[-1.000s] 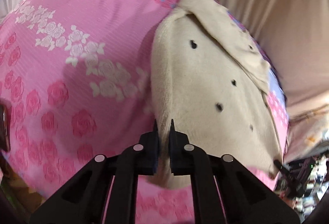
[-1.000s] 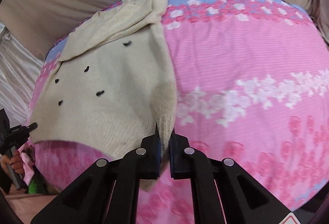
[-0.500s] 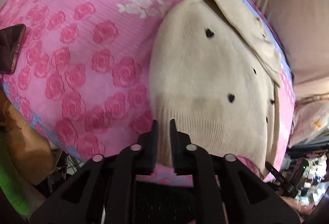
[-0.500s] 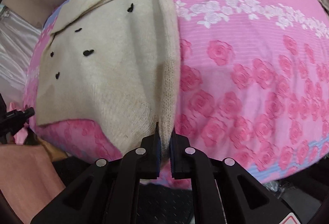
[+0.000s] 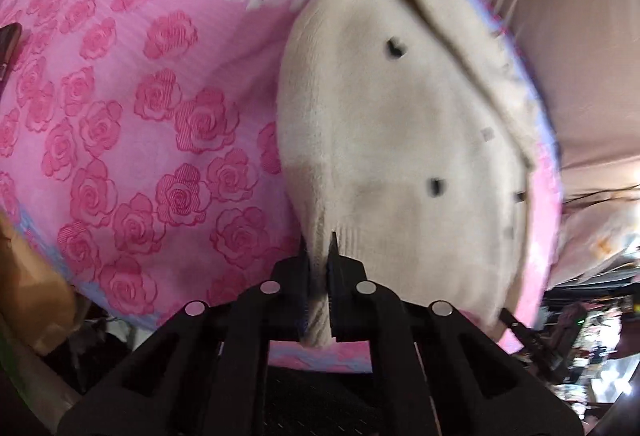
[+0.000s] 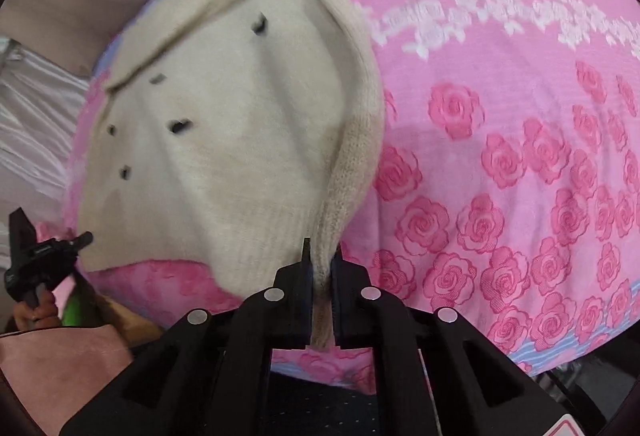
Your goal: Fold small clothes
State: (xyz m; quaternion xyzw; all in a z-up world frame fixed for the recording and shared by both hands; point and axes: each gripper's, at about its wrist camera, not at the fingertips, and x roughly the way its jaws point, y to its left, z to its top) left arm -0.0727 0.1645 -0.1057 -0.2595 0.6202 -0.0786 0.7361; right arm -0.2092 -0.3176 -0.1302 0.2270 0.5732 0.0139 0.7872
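Observation:
A small cream knit sweater with dark heart spots lies on a pink rose-print bedsheet. My left gripper is shut on the sweater's left hem corner, with ribbed knit between the jaws. In the right wrist view the sweater fills the left half, and my right gripper is shut on its right hem corner and the cuff of the sleeve. The hem is lifted off the sheet and stretched between both grippers. The left gripper shows at the left edge of the right wrist view.
The bedsheet ends at the bed's front edge just below both grippers. A beige curtain hangs behind the bed. A dark phone lies at the far left of the sheet. A cluttered area is at the lower right.
Both grippers have pulled the sweater's hem toward the bed's front edge and lifted it. The sweater has slid nearer and looks stretched. The grips have not changed.

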